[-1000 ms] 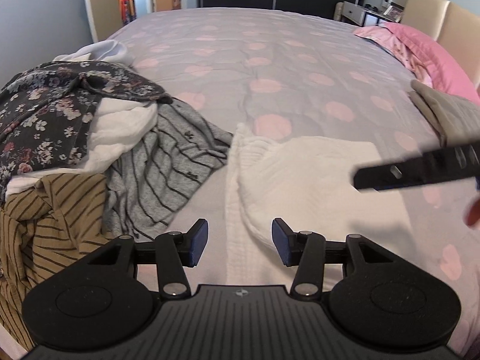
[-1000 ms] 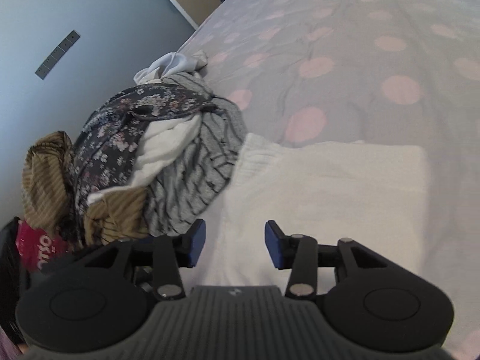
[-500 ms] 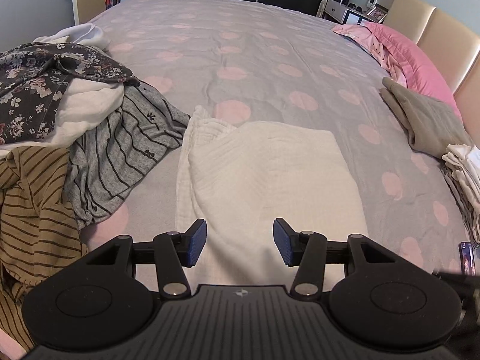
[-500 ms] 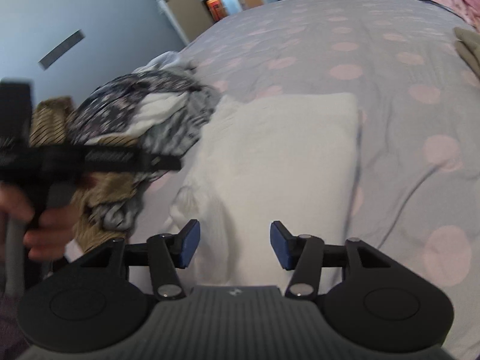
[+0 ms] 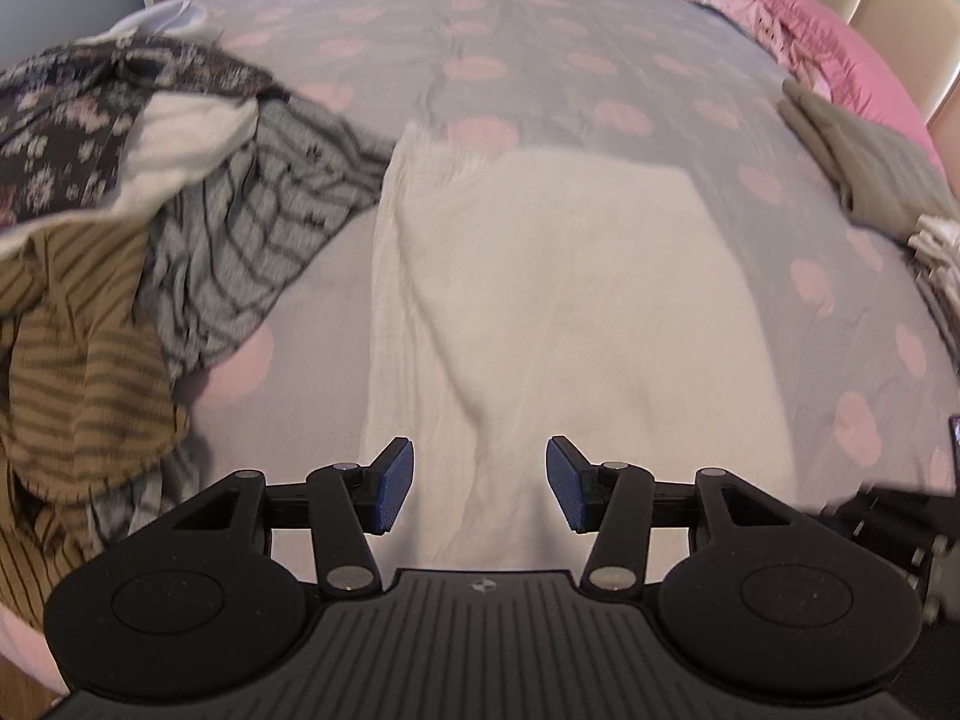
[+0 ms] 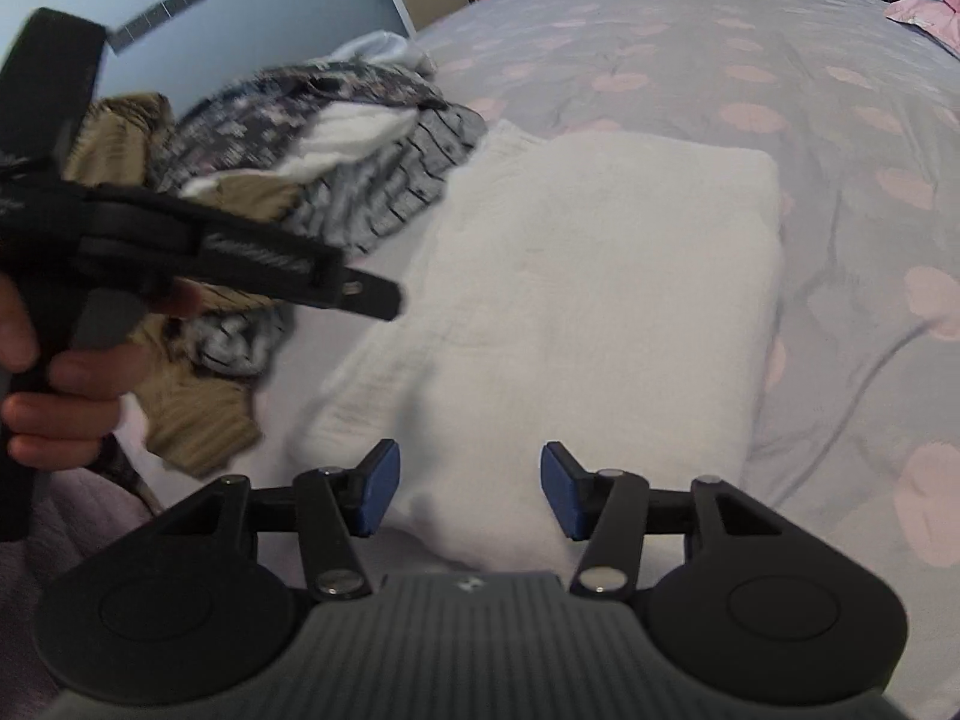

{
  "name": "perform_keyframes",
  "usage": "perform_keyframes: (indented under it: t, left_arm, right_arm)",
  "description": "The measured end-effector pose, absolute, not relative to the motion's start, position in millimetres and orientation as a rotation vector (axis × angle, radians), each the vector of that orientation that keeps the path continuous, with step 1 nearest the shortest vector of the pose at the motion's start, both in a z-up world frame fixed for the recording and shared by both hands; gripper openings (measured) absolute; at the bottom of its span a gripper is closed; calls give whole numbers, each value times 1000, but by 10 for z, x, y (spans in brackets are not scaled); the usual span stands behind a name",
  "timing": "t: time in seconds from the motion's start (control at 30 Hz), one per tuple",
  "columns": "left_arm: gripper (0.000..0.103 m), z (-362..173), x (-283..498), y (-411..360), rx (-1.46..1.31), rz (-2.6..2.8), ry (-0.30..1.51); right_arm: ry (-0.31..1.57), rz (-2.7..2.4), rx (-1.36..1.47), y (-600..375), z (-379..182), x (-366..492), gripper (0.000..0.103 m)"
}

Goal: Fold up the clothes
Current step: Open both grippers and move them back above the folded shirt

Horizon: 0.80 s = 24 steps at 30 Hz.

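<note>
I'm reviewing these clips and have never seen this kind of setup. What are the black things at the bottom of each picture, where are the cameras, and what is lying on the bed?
There is no robot here. A person holds a hand-held claw in each hand, and each claw carries a wide-angle camera looking forward along its two blue-padded fingers.

One picture is from the left claw, the other from the right claw. Both are open and hold nothing. In the right view you also see the left claw from the side, gripped by the person's hand.

On the dotted bedspread lies a white garment, partly folded, just ahead of both claws. Beside it, on the person's left, is a heap of unfolded clothes: floral, white, grey striped and tan striped. At the right edge of the left view lie a grey-green piece and pink bedding.
</note>
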<state>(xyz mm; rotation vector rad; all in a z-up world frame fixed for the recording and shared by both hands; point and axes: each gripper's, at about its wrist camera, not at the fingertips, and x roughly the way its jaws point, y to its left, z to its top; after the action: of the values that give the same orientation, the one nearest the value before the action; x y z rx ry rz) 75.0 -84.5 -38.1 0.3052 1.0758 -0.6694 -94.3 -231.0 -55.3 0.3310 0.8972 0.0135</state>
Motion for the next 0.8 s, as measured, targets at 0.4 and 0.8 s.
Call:
perform_keyframes:
  t: [0.4, 0.8]
  left_arm:
    - [56, -442, 601, -478, 227, -692, 1120]
    - [39, -805, 652, -508, 161, -693, 1281]
  right_arm:
    - [927, 5, -58, -2188, -654, -1197, 56]
    - [1001, 1, -125, -2145, -764, -1466, 56]
